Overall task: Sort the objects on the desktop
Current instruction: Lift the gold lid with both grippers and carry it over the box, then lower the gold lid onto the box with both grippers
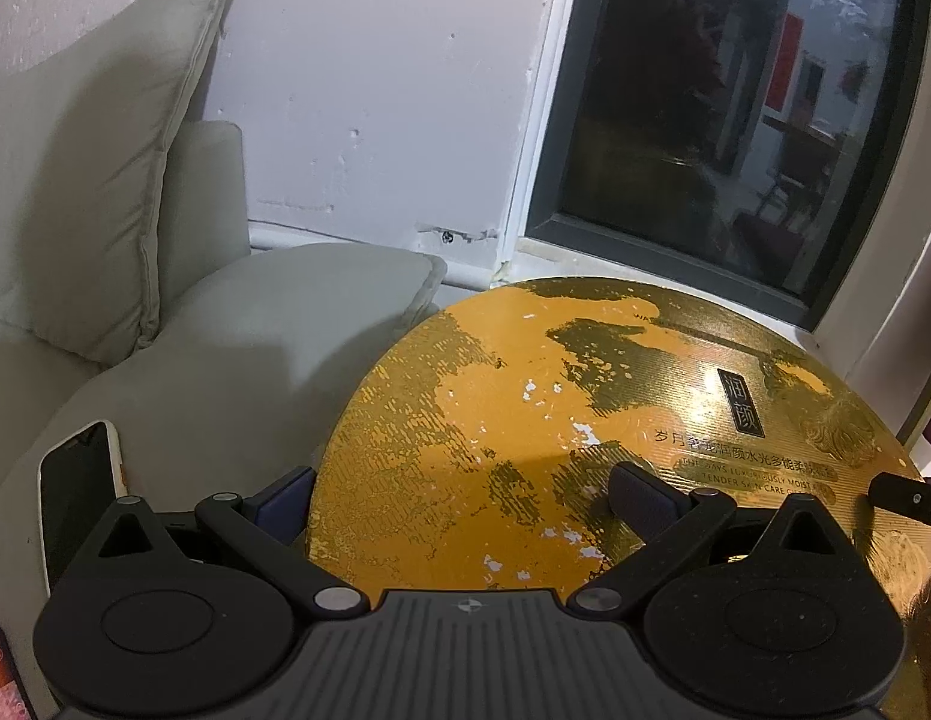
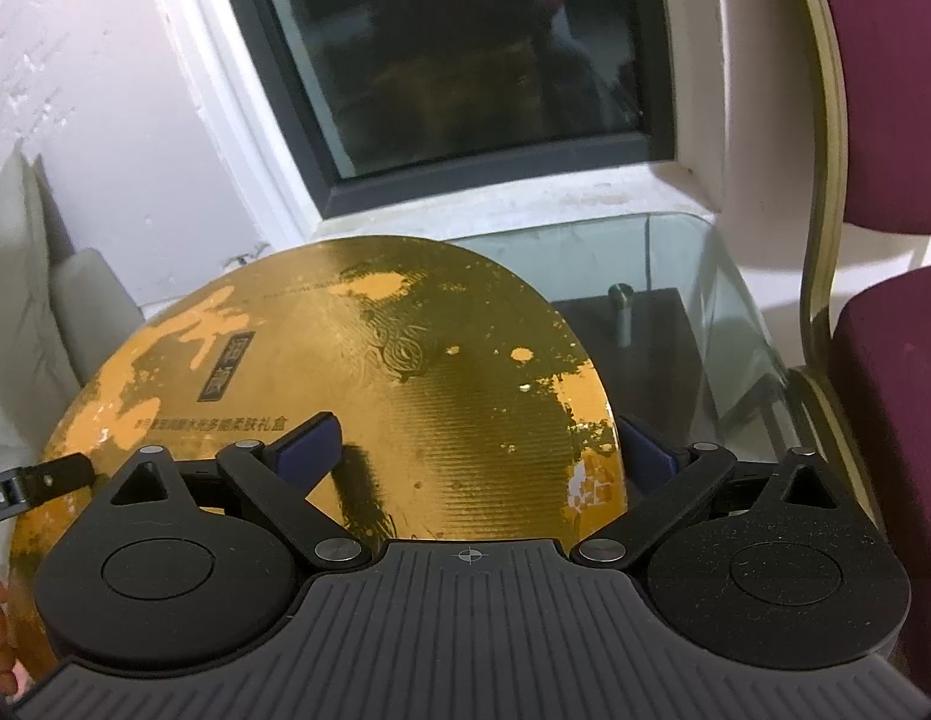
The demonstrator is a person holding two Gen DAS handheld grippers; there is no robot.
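Both grippers, left (image 1: 462, 495) and right (image 2: 480, 447), stand wide open, each straddling an edge of the round gold box (image 1: 501, 438). Phone (image 1: 75, 498) lies on sofa (image 1: 237, 348).

The place looks like a lived-in home sitting room. A pale grey sofa (image 1: 237, 360) with loose cushions (image 1: 87, 192) stands at the left against a scuffed white wall (image 1: 375, 90), a dark window (image 2: 453, 60) lies beyond, and a maroon upholstered chair (image 2: 885, 360) sits to the right of a glass-topped bench (image 2: 693, 276).
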